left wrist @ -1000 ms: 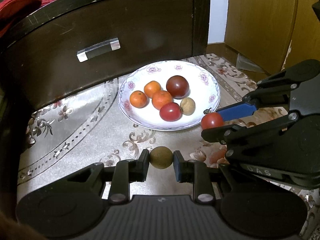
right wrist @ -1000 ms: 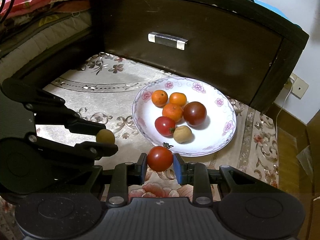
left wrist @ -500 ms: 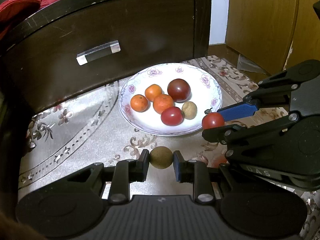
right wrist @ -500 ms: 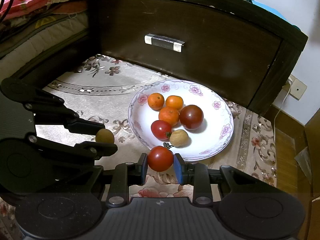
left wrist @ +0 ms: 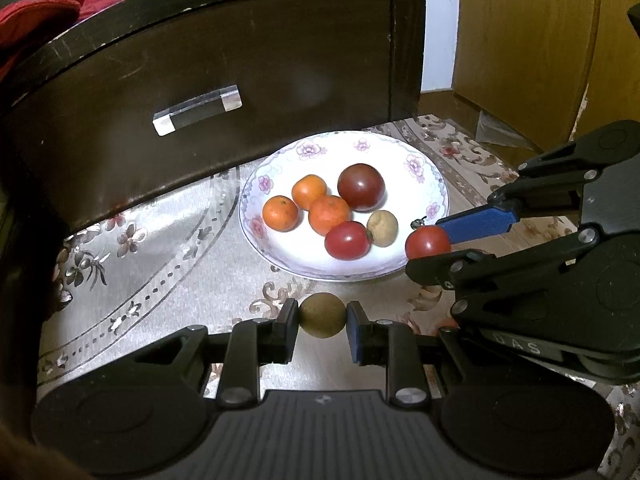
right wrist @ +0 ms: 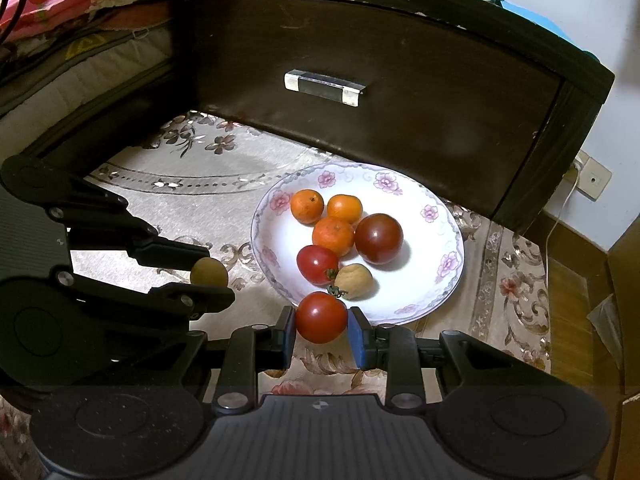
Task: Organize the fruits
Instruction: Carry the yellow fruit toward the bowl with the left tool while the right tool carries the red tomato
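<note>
Surroundings: a dark drawer front (right wrist: 384, 92) with a clear handle (right wrist: 325, 88) stands beyond both tongs; patterned cloth (left wrist: 160, 272) lies beneath them.
Plate: the floral plate (right wrist: 440, 280), ahead of both tongs, holds three oranges (right wrist: 333, 235), a dark tomato (right wrist: 378, 238), a red tomato (right wrist: 317, 265) and a tan fruit (right wrist: 353, 275).
Left gripper (left wrist: 322, 316): narrowed onto a brown round fruit (left wrist: 322, 315), short of the plate's near rim.
Right gripper (right wrist: 321, 318): narrowed onto a red stemmed tomato (right wrist: 321, 317) over the plate's near rim.
</note>
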### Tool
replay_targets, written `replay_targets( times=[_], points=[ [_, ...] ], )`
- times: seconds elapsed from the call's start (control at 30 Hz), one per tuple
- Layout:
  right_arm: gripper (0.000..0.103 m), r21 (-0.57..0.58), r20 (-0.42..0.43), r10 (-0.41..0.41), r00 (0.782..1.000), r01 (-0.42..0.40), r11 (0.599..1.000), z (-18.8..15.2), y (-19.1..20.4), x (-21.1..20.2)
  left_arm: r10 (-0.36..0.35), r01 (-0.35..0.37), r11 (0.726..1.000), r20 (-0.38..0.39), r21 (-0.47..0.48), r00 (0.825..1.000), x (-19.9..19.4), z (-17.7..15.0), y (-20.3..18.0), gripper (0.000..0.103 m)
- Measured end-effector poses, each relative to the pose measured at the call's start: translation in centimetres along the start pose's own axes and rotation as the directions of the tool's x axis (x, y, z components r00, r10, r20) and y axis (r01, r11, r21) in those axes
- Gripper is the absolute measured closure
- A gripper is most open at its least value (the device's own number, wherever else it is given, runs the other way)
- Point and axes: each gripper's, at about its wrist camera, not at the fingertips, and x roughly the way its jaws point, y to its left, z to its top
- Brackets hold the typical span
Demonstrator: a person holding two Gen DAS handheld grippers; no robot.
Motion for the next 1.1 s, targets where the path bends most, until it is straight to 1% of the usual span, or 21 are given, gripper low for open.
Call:
replay_targets(
  times=[0.6, 0.77, 1.1],
  points=[
    [0.077, 0.006, -0.006, -0.013, 1.0, 0.013, 1.0, 0.3, -0.7, 0.7, -0.002, 0.002, 1.0, 0.005, 0.001, 1.0, 0.8, 0.2, -0.1, 0.071],
    [0.076, 0.012, -0.003, -0.015, 1.0, 0.015, 1.0, 0.4, -0.8, 0.8, 0.003, -0.003, 1.0, 0.012, -0.001, 1.0, 1.2, 0.7, 0.0, 0.071],
    [0.076, 0.021, 0.002, -0.02, 1.0, 0.02, 1.0, 0.7, -1.0, 0.8, 0.005, -0.005, 1.0, 0.03, -0.004, 1.0, 1.2, 0.6, 0.2, 0.072]
  ],
)
